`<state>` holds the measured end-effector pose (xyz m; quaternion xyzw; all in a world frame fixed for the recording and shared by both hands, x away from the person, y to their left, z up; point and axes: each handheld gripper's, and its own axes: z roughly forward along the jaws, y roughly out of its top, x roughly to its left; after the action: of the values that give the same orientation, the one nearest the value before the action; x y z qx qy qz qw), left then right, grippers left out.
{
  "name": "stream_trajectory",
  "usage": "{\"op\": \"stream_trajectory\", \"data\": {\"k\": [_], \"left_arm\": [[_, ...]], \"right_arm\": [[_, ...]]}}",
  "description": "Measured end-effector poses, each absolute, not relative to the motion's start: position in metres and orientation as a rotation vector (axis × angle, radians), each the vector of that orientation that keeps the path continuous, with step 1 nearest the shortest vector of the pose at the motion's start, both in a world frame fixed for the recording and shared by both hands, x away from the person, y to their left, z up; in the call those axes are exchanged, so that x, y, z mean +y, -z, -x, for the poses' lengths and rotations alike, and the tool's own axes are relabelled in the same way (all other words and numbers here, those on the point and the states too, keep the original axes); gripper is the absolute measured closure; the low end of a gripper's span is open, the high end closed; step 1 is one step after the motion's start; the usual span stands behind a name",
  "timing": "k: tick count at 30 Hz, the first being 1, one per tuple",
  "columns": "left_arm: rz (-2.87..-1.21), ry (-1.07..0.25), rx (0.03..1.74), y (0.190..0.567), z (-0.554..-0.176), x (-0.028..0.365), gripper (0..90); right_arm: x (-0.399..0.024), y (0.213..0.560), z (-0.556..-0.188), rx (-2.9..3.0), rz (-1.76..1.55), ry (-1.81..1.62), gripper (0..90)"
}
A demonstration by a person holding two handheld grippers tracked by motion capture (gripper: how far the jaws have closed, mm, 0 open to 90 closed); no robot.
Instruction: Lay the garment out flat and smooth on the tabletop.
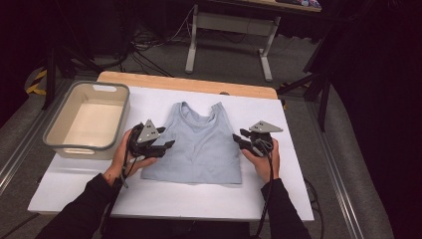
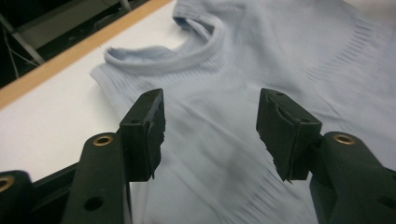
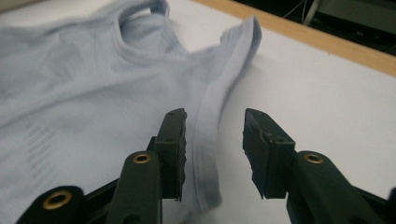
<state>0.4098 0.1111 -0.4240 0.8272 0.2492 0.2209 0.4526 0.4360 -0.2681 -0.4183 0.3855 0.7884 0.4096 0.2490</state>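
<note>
Pale blue ribbed sleeveless fabric top lying flat on white desk, right of beige plastic tub. Left tongs apart over top's left side, nothing clamped. Right tongs apart, straddling top's right edge hem, unclamped.

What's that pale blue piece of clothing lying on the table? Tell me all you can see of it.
The tank top is a pale blue, sleeveless knit with ribbed bands at neckline and armholes and faint ribbed stripes across the body. It lies flat, spread out, straps toward the far edge of the white table. The left gripper and right gripper sit at its side edges, jaws apart, not clamping it.
</note>
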Motion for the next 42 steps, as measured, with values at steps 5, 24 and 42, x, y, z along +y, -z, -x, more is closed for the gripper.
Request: {"op": "stream_trajectory", "data": {"k": [5,24,42], "left_arm": [[-2.091,-0.523,0.577,0.433,-0.392,0.118,34.5],[-2.259,-0.345,0.469,0.463,-0.353,0.131,49.4],[-2.317,-0.305,0.373,0.465,-0.353,0.127,79.6]], "right_arm": [[-0.274,0.431,-0.437,2.198,-1.097,-1.089,54.6],[-0.277,0.444,-0.432,2.227,-1.133,-1.065,79.4],[-0.273,0.412,-0.406,2.101,-1.127,-1.053,79.6]]}}
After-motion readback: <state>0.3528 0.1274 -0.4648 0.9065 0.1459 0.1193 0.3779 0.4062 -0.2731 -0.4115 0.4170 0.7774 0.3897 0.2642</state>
